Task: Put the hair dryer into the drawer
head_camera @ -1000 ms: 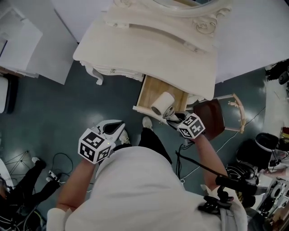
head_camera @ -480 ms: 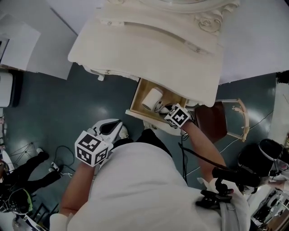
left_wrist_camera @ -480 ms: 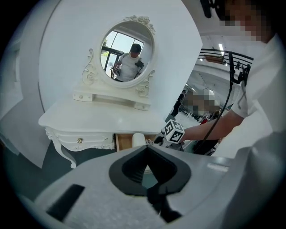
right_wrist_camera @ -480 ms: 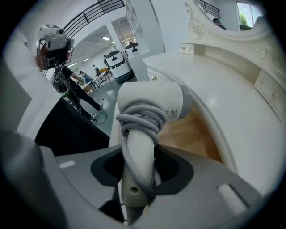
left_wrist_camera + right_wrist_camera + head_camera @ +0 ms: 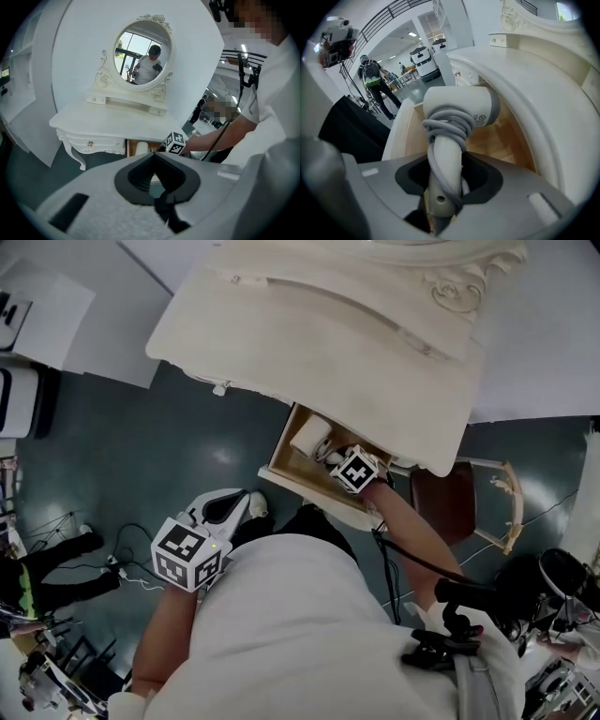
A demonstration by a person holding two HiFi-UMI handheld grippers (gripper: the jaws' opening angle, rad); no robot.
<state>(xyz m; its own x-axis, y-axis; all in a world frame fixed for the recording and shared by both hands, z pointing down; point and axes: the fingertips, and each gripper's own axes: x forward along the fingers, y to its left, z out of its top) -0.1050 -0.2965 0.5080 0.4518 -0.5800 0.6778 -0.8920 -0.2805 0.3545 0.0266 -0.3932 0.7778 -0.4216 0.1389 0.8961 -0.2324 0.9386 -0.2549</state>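
A white hair dryer [image 5: 461, 108] with a grey cord wound round its handle hangs barrel-up inside the open wooden drawer [image 5: 501, 140] of the cream dressing table [image 5: 309, 334]. My right gripper [image 5: 445, 166] is shut on the dryer's handle. In the head view the hair dryer [image 5: 307, 437] lies within the drawer [image 5: 281, 465], just past my right gripper [image 5: 336, 457], with the tabletop overhanging it. My left gripper [image 5: 246, 501] hovers over the floor, left of the drawer and near my body. Its jaws meet with nothing between them. In its own view my left gripper [image 5: 153, 158] faces the table and mirror.
A brown chair [image 5: 450, 498] with a cream frame stands right of the drawer. Cables and black equipment [image 5: 75, 559] lie on the dark teal floor at the left. The oval mirror [image 5: 142, 51] rises above the tabletop. The tabletop's edge [image 5: 520, 89] hangs close over the dryer.
My right gripper has carried the hair dryer down from above the drawer's front edge into the drawer, under the tabletop. My left gripper has shifted slightly across the floor.
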